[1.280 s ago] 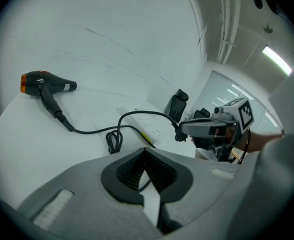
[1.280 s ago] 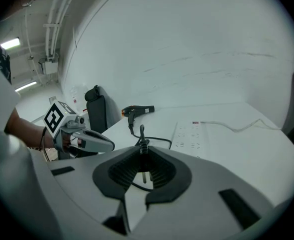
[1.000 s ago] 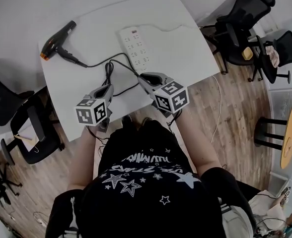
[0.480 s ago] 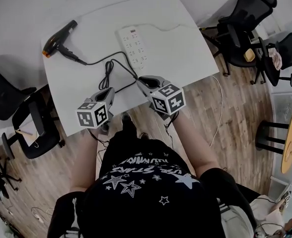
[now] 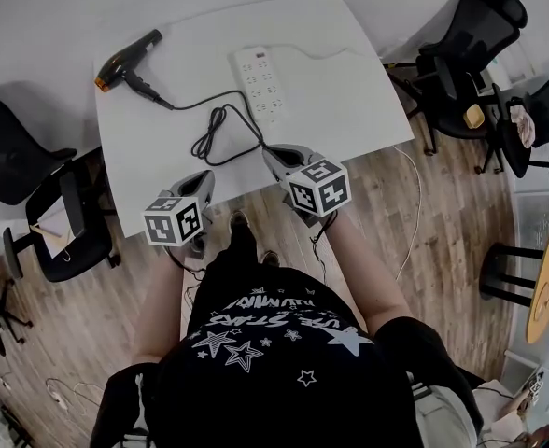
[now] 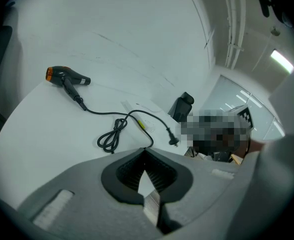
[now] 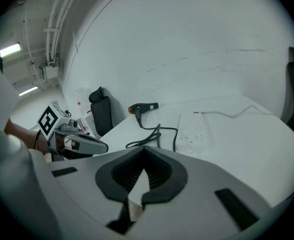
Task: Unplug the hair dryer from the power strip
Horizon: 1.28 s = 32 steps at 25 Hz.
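The black hair dryer [image 5: 125, 60] with an orange rear end lies at the table's far left, also in the left gripper view as the hair dryer [image 6: 67, 76]. Its cord loops in a coil [image 5: 215, 134], and the plug [image 6: 173, 142] lies loose on the table, out of the white power strip [image 5: 261, 81]. My right gripper [image 5: 275, 153] hovers over the table's near edge just short of the cord's end, shut and empty. The left gripper [image 5: 203, 177] hangs at the same edge further left, its jaws together with nothing between them.
The white table [image 5: 349, 91] ends just in front of the person. The strip's own white cable [image 5: 330, 52] runs off to the right. Black office chairs [image 5: 461, 35] stand to the right and another chair [image 5: 55, 227] to the left on the wooden floor.
Both grippers have drawn back towards the table's near edge, away from the power strip. The hair dryer, cord and strip lie farther from them than before.
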Each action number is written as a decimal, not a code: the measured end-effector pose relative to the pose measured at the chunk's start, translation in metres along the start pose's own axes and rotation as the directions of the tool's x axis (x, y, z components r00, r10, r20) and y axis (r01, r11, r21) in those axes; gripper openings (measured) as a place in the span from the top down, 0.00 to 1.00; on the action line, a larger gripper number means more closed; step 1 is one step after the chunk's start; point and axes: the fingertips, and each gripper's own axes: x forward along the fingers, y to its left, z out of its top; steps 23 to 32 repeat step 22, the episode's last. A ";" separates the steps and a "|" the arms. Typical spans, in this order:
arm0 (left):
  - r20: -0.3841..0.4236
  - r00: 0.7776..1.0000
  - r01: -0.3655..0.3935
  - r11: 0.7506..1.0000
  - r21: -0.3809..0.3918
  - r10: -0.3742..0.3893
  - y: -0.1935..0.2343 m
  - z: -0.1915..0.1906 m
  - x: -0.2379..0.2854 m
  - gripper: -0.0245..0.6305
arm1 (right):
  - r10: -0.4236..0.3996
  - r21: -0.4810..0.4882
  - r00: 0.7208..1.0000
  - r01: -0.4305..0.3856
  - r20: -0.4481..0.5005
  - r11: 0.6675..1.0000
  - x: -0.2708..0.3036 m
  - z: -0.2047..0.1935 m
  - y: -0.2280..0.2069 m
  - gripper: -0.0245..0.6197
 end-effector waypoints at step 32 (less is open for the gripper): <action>0.049 0.999 -0.003 1.000 0.024 0.002 -0.027 -0.017 -0.046 0.95 | -0.012 -0.076 1.000 0.011 -0.015 0.997 -0.033 -0.014 0.035 0.95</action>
